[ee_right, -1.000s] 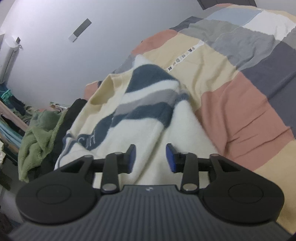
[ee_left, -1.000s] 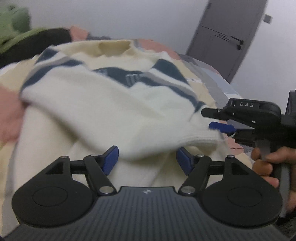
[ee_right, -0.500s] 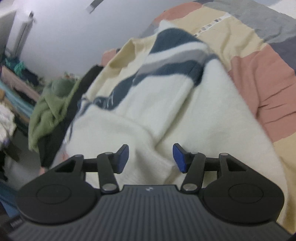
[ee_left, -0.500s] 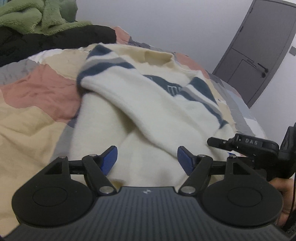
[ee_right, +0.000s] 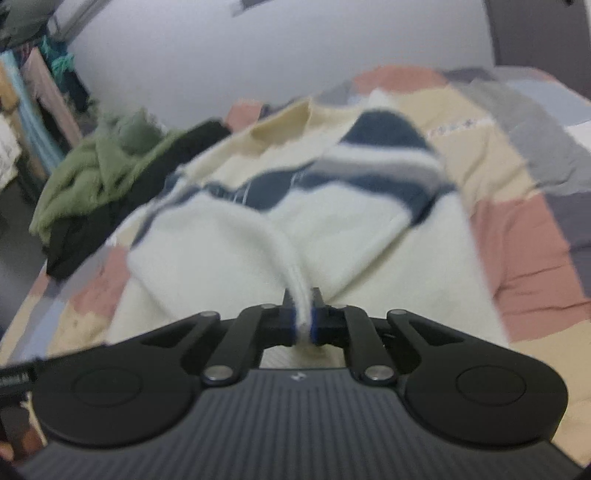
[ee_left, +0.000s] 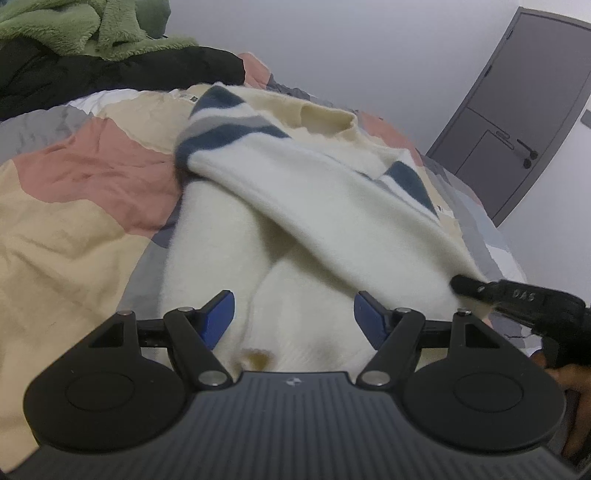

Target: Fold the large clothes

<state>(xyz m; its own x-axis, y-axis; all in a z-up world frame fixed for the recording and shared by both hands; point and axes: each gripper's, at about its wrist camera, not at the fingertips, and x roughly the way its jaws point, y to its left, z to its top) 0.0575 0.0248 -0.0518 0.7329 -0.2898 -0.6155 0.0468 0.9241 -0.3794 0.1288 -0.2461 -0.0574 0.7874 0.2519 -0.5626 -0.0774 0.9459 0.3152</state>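
Observation:
A cream sweater (ee_left: 306, 206) with navy and grey stripes lies on the patchwork bed, one sleeve folded across its body. It also shows in the right wrist view (ee_right: 236, 243). My left gripper (ee_left: 291, 317) is open and empty, low over the sweater's hem. My right gripper (ee_right: 303, 317) is shut on the cuff end of the folded sleeve (ee_right: 291, 273) and holds it just above the sweater. The right gripper also shows in the left wrist view (ee_left: 476, 290) at the sweater's right edge.
The patchwork bedspread (ee_left: 74, 206) covers the bed. A pile of green fleece (ee_left: 74, 26) and black clothing (ee_left: 110, 77) lies at the far side of the bed. A grey door (ee_left: 517, 110) stands behind. Hanging clothes (ee_right: 33, 103) are at the left.
My right gripper has shut on the sleeve cuff; it was open before. My left gripper stays open and has come lower and closer to the hem.

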